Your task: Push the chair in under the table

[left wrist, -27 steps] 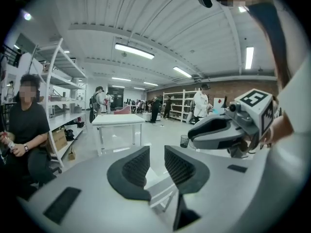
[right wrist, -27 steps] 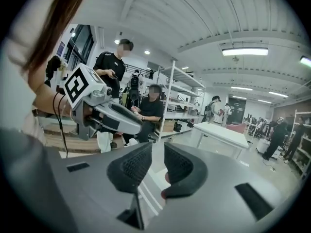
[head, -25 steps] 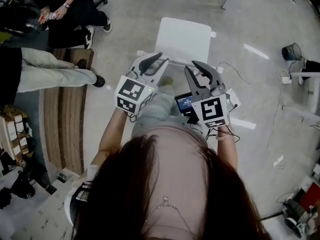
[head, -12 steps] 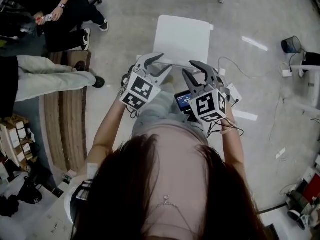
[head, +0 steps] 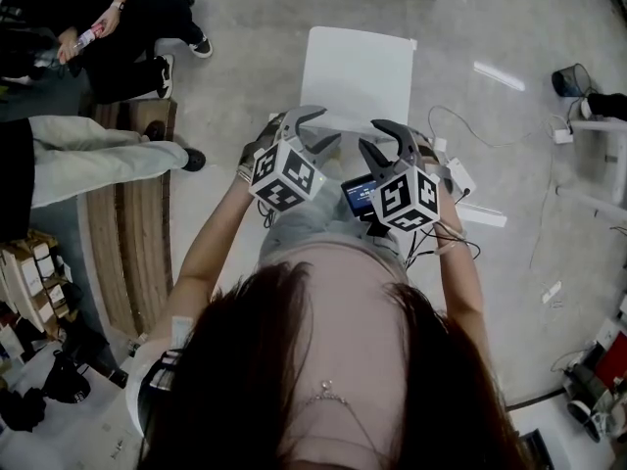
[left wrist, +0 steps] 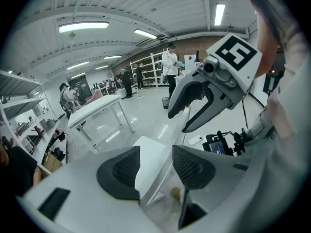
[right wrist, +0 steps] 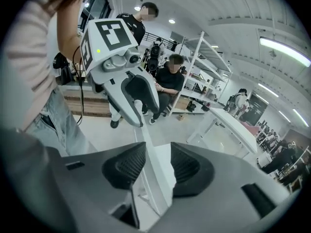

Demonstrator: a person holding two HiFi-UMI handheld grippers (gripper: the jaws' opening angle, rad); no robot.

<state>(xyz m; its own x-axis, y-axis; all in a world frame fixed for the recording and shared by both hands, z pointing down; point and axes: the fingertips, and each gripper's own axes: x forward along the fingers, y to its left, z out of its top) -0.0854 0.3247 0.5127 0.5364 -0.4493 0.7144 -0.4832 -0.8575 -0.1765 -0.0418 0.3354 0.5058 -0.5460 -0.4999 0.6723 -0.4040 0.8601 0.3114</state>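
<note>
With jaws just opened and unclenched, the left hand-held gripper (head: pixel 330 123) and right hand-held gripper (head: pixel 366 133) straddle the near backrest of the white chair (head: pixel 358 71), well short of the far desk (left wrist: pixel 97 111); likely next: clamp, then push.

The left claw (head: pixel 328 125) and right claw (head: pixel 370 135) have just been opening.

No legible text anywhere, small screen (head: pixel 359 197) too blurred to read
</note>
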